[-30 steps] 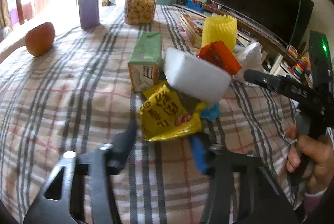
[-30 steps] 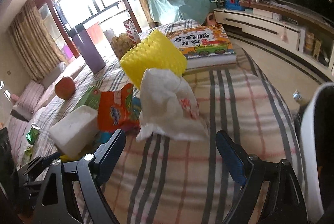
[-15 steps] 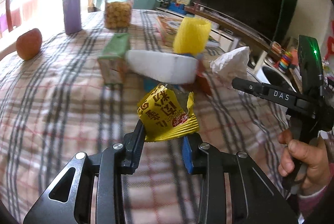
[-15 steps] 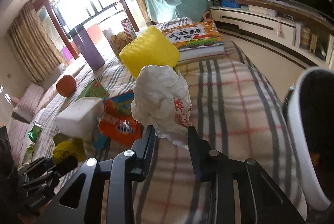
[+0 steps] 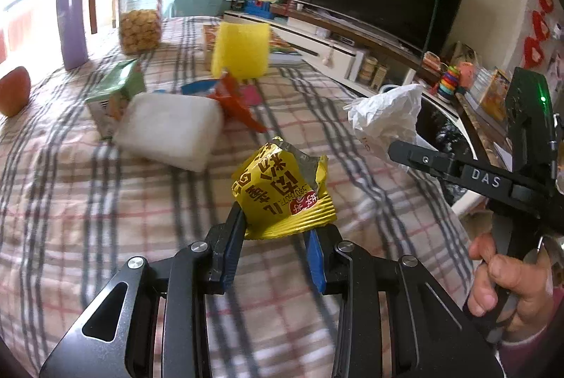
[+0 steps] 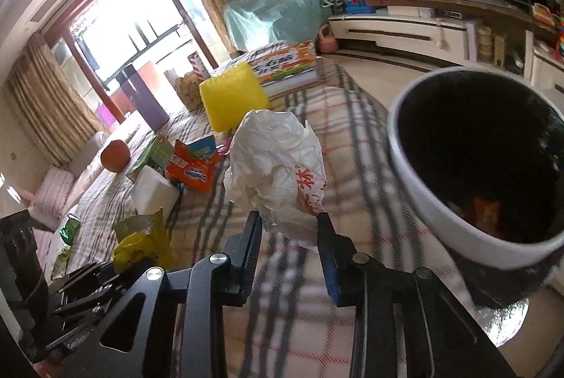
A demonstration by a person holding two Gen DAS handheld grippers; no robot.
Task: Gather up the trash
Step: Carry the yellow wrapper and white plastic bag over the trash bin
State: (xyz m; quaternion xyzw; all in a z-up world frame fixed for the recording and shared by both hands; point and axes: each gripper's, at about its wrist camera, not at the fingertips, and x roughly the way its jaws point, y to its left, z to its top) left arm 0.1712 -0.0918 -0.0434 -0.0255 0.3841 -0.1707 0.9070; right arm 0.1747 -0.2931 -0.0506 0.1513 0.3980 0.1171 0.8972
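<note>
Yellow snack wrapper (image 5: pixel 282 193), white crumpled bag (image 6: pixel 278 171): light, soft, crushable; pinched by bottom edges in left, right jaws.

Each fisheye camera sits just behind its own jaws and faces forward and downward over the plaid-clothed table (image 5: pixel 88 201), at close range. Both views share the yellow ribbed foam block (image 5: pixel 241 50) (image 6: pixel 232 96), white foam slab (image 5: pixel 169 131) (image 6: pixel 153 189) and red apple (image 6: pixel 115 155).
</note>
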